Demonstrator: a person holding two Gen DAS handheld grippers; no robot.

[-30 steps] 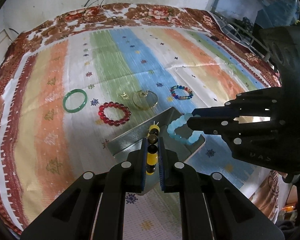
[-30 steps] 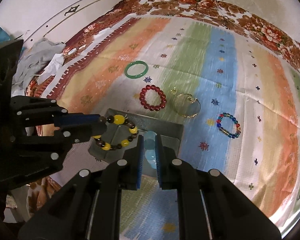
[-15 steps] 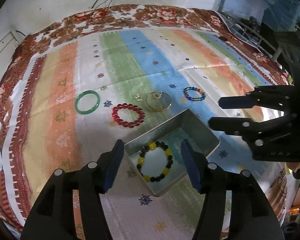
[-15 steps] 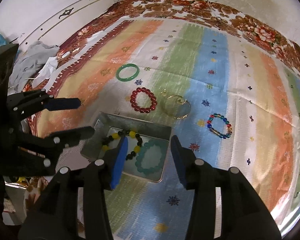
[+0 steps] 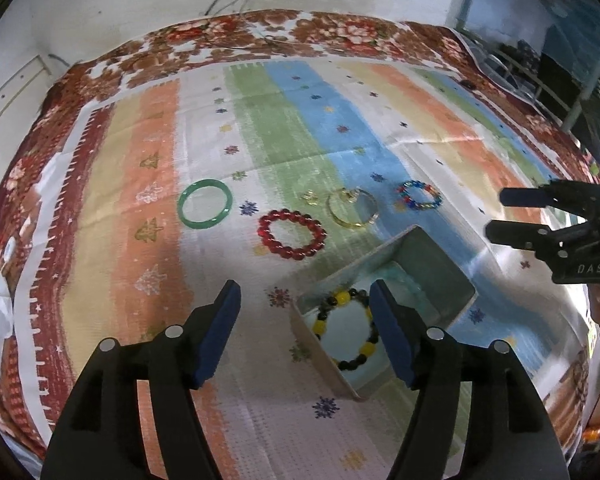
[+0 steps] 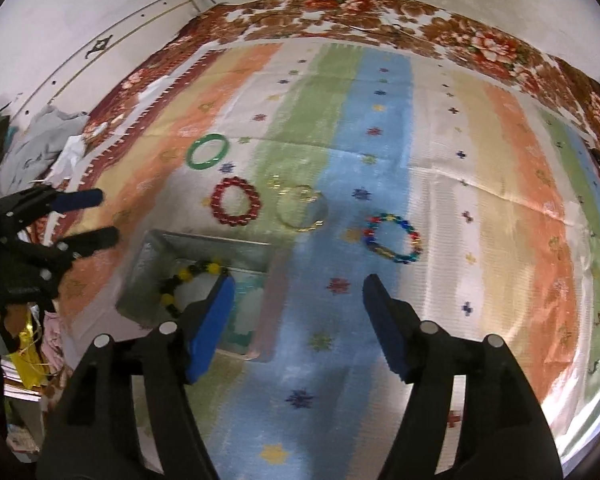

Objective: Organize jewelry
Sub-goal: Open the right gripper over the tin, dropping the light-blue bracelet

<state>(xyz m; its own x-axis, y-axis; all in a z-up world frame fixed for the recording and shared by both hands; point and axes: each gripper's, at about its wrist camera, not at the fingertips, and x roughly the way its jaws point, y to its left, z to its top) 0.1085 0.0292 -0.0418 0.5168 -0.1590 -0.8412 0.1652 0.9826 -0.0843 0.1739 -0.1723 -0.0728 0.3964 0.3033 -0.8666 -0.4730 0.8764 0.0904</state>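
A metal tray (image 5: 436,256) (image 6: 148,264) lies on the striped cloth and holds a yellow-and-black bead bracelet (image 5: 342,328) (image 6: 188,276) and a pale blue bracelet (image 6: 248,304). On the cloth beyond it lie a green bangle (image 5: 205,206) (image 6: 208,151), a red bead bracelet (image 5: 292,234) (image 6: 236,202), a gold bangle (image 5: 352,210) (image 6: 302,208) and a multicolour bead bracelet (image 5: 419,195) (image 6: 394,238). My left gripper (image 5: 305,292) (image 6: 98,216) is open and empty over the tray's left edge. My right gripper (image 6: 298,286) (image 5: 500,214) is open and empty, right of the tray.
A small gold piece (image 5: 310,197) lies beside the gold bangle. The cloth has a floral brown border (image 5: 300,32). Crumpled cloths (image 6: 48,144) lie off the left edge. White walls stand behind.
Both grippers opened and let their bracelets drop into the tray, then drew back and up. The left gripper shifted left, the right gripper shifted right.
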